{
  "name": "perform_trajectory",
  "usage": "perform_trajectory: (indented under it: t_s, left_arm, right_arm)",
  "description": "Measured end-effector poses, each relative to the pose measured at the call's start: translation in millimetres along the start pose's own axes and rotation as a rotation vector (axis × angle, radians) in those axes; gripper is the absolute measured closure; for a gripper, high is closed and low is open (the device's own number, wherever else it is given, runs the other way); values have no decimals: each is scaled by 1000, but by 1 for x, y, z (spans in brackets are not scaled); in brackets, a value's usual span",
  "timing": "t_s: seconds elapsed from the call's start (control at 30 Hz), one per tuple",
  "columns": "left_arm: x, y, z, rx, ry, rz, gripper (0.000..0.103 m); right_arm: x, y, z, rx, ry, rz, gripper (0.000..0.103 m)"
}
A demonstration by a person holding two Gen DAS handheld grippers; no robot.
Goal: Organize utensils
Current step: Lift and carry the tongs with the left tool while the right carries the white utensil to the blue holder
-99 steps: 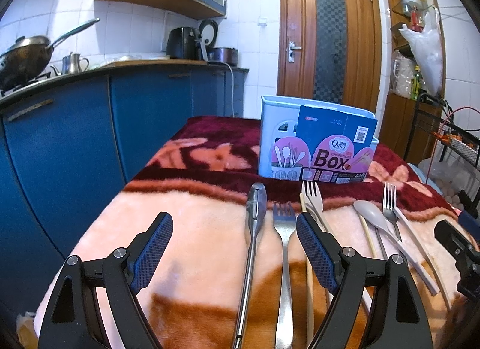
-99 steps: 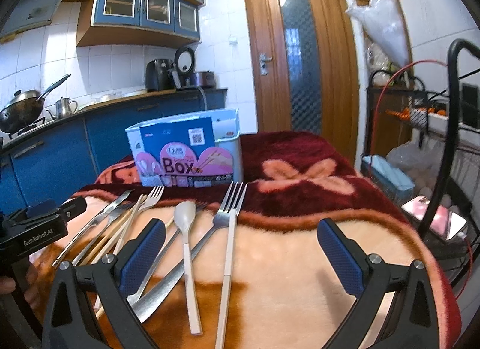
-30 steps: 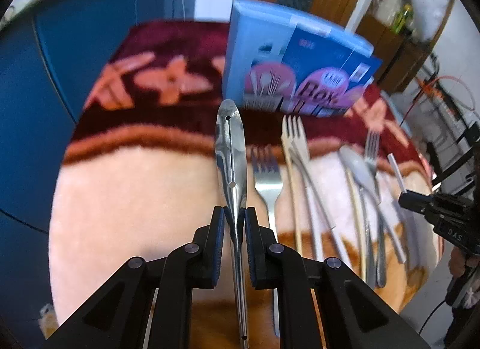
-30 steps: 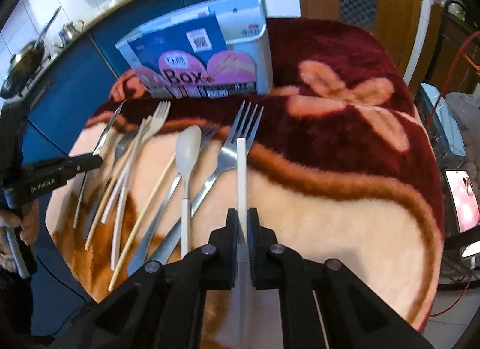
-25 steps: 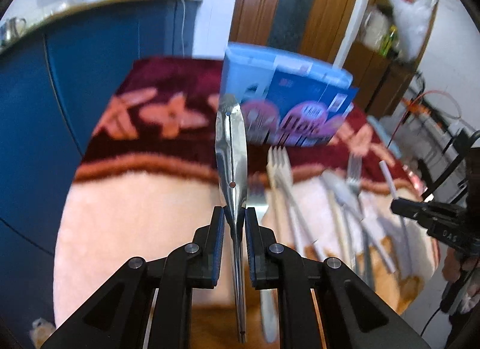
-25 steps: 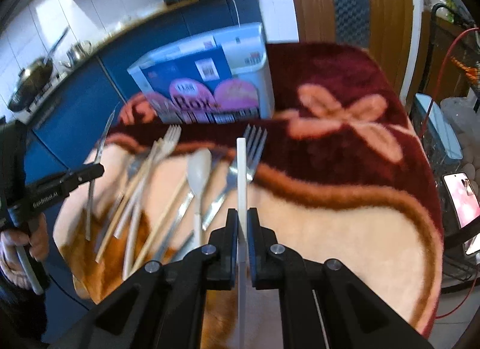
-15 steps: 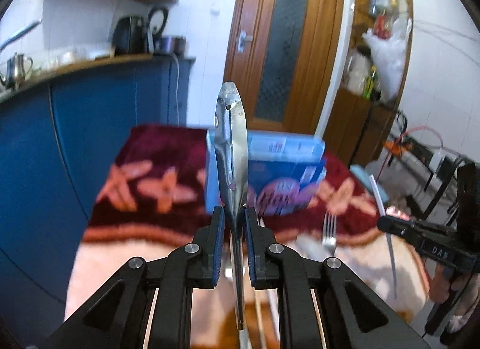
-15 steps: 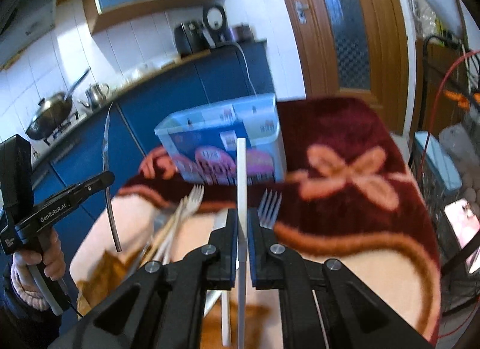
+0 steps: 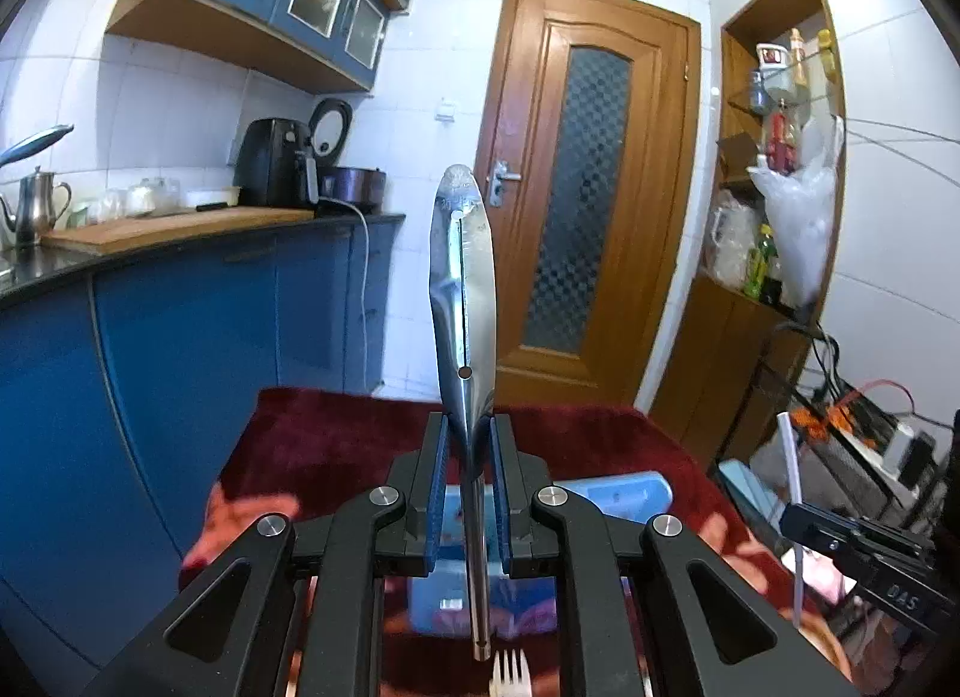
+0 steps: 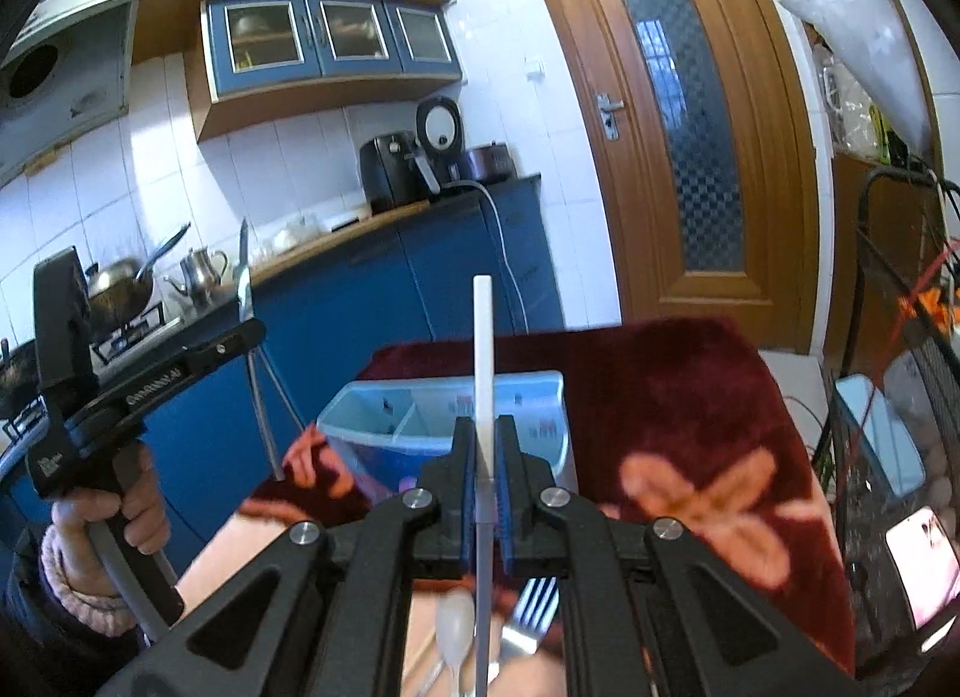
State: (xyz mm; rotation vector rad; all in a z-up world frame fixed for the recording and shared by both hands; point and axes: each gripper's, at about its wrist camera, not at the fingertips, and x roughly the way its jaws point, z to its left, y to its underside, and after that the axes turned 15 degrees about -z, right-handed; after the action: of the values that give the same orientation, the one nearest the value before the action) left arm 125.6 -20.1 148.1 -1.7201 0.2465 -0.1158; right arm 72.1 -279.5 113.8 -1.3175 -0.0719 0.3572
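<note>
My left gripper (image 9: 468,445) is shut on a steel table knife (image 9: 463,301), held upright with the blade up and the handle hanging down. It also shows in the right wrist view (image 10: 255,331) at the left, knife (image 10: 243,271) in it. My right gripper (image 10: 485,445) is shut on a white-handled fork (image 10: 483,337), handle end up. It shows at the right of the left wrist view (image 9: 804,523). The light blue utensil box (image 10: 540,391), with open compartments, stands on the blanket below and beyond both grippers; it also shows in the left wrist view (image 9: 624,484).
A dark red and peach blanket (image 10: 690,385) covers the table. A white spoon (image 10: 453,631) and a steel fork (image 10: 531,607) lie under my right gripper; a cream fork (image 9: 509,676) lies under my left. Blue kitchen cabinets (image 9: 180,349) stand left, a wire rack (image 10: 900,349) right.
Both grippers closed on their utensils, lifted them off the blanket and tilted them upright. Both have risen and moved toward the box, which now lies lower in both views.
</note>
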Motion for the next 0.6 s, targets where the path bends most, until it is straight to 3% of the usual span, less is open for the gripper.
perform_trajectory:
  t_s: [0.27, 0.6]
  left_arm:
    - [38, 3, 5, -5, -64, -33, 89]
    - [66, 19, 8, 4, -84, -69, 89]
  right_arm:
    - [32, -16, -2, -28, 16, -86, 95]
    - [76, -18, -7, -36, 28, -164, 95]
